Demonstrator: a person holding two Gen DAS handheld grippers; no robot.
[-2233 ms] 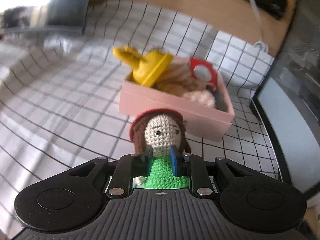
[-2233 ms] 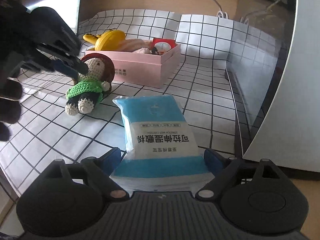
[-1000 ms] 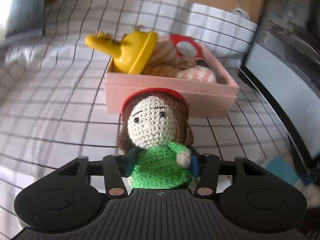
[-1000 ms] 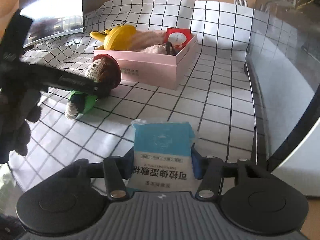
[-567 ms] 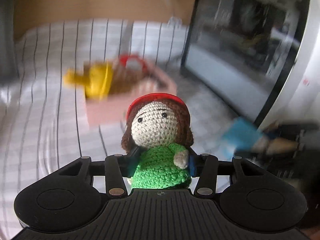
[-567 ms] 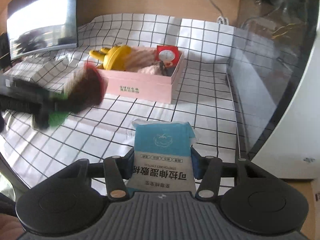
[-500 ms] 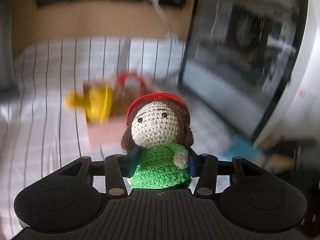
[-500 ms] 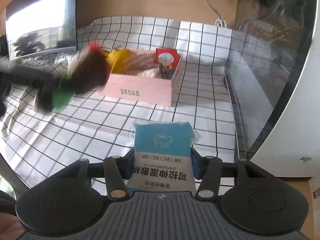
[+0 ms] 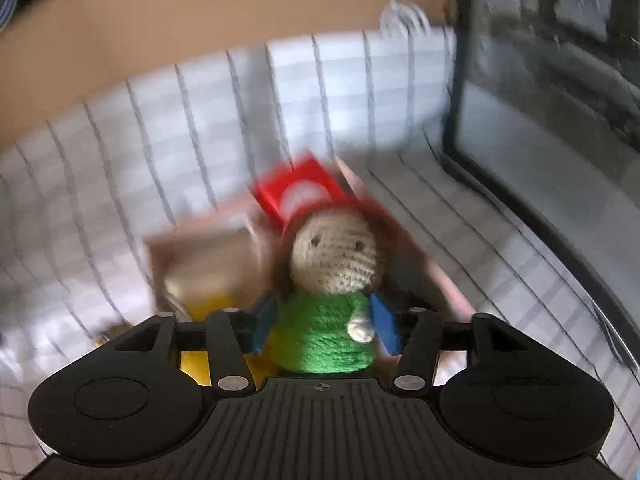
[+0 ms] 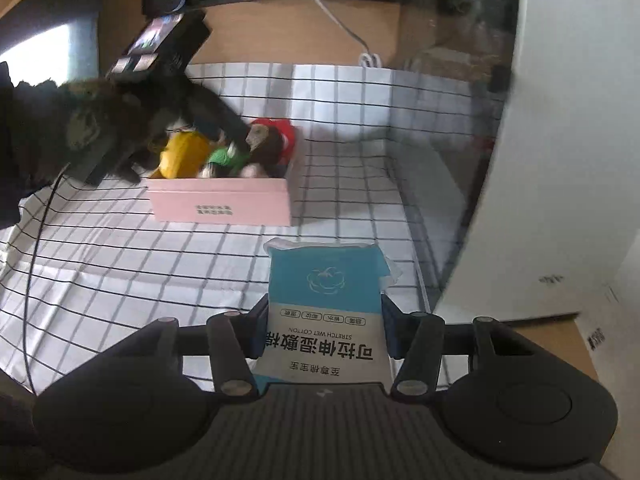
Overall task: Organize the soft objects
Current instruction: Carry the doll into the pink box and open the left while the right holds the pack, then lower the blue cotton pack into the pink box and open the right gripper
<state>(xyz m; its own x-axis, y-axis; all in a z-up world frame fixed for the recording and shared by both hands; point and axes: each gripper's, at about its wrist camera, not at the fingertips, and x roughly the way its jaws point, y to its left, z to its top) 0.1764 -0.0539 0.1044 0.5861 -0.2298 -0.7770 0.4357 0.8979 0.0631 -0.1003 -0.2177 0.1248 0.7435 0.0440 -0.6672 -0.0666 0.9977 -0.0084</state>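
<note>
My left gripper [image 9: 326,326] is shut on a crochet doll [image 9: 334,280] with a green body and brown hair, held over the pink box [image 9: 208,252]; the view is blurred. In the right wrist view the left gripper [image 10: 236,140] holds the doll [image 10: 244,152] down inside the pink box [image 10: 220,202], beside a yellow plush [image 10: 182,156] and a red toy [image 10: 286,136]. My right gripper [image 10: 324,316] is shut on a blue and white cotton pack [image 10: 326,308], held above the checked cloth [image 10: 120,260] in front of the box.
A dark glass-fronted appliance [image 10: 452,100] stands to the right, with a white panel [image 10: 560,160] beyond it. A white cable [image 10: 344,32] hangs on the wooden back wall. A monitor [image 10: 36,52] stands at the far left.
My left gripper has carried the doll forward and down into the pink box. My right gripper has kept the cotton pack raised and turned slightly.
</note>
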